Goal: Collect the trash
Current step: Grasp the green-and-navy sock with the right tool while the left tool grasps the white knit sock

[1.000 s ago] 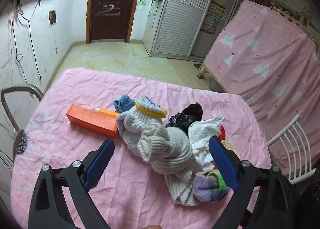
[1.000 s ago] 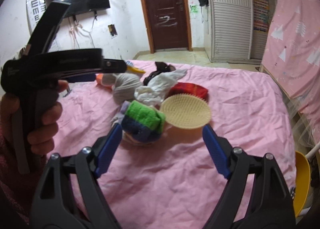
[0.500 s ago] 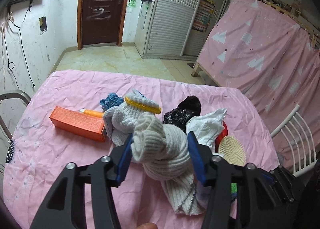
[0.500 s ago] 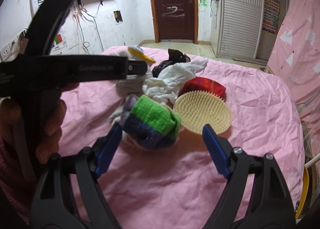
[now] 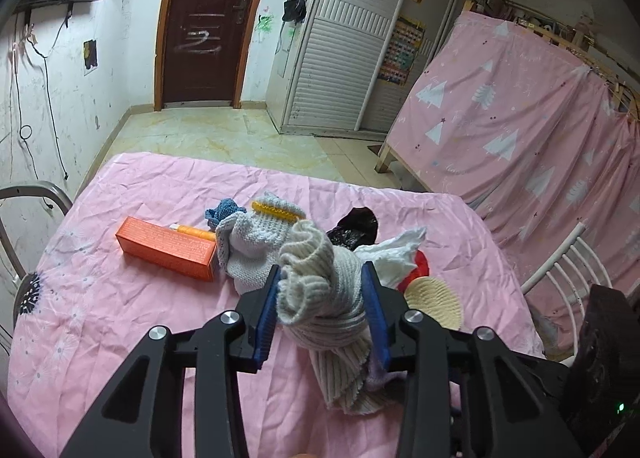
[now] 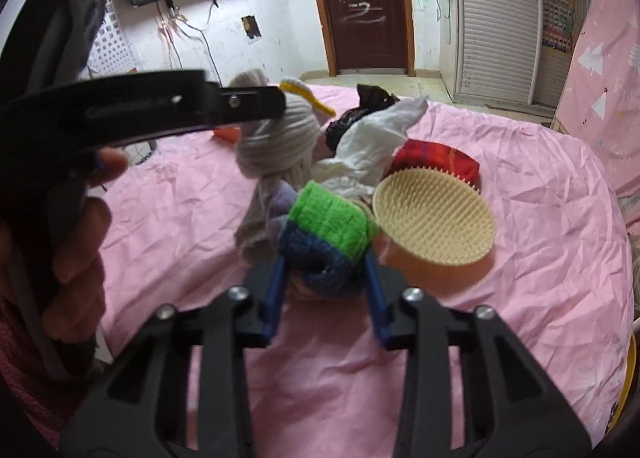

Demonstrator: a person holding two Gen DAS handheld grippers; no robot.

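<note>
My left gripper point(image 5: 322, 298) is shut on a grey ribbed knotted sock point(image 5: 320, 290), lifted a little above the pink table; the sock also shows in the right wrist view point(image 6: 276, 137). My right gripper point(image 6: 326, 278) is shut on a green and blue rolled sock point(image 6: 328, 230) on the table. Beside them lie a black plastic bag point(image 5: 356, 225), a crumpled white tissue point(image 5: 396, 254), a white knit sock with a yellow band point(image 5: 256, 234) and an orange box point(image 5: 168, 248).
A cream round bristle brush point(image 6: 434, 217) and a red cloth point(image 6: 434, 155) lie right of the green sock. A small blue knit piece point(image 5: 224, 209) lies behind the box. A metal chair point(image 5: 24, 217) stands left, a white chair point(image 5: 568, 270) right.
Both grippers went from wide open to shut: the left closed on the grey sock and raised it, the right moved forward and closed on the green and blue sock.
</note>
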